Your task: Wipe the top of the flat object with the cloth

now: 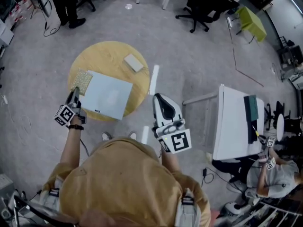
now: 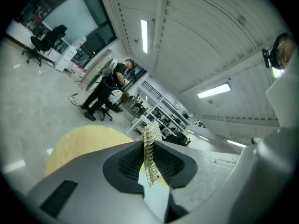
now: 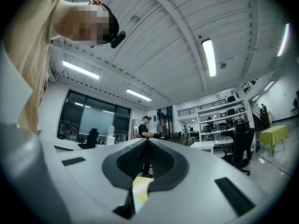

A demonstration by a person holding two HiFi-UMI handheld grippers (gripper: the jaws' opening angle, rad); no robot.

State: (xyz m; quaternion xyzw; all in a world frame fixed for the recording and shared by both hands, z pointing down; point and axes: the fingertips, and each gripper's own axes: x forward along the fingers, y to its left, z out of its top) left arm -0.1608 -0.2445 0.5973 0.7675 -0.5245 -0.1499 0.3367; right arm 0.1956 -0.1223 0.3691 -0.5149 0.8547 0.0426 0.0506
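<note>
- While both my forearms reach forward from my chest, my left gripper [image 1: 75,95] sits low at the near-left rim of the round table [image 1: 106,51], and my right gripper [image 1: 160,99] is held off the table's right side, over bare floor.
- In the left gripper view, my left jaws are pressed together on one edge of the cloth [image 2: 150,158], which stands up between them.
- In the right gripper view, my right jaws are closed against each other with nothing in them.
- I count two grippers, one cloth, one flat panel and one small pale pad.
- The rest of the cloth [image 1: 81,81] lies on the tabletop against the left edge of the flat panel [image 1: 108,96].
- The panel's near corner comes close to the table's near rim, and bare wood shows beyond its far edge.
- The small pale pad [image 1: 133,63] lies apart from the panel, toward the far-right rim.
- Open grey floor rings the table; a white desk [image 1: 233,122] stands well apart on my right.
</note>
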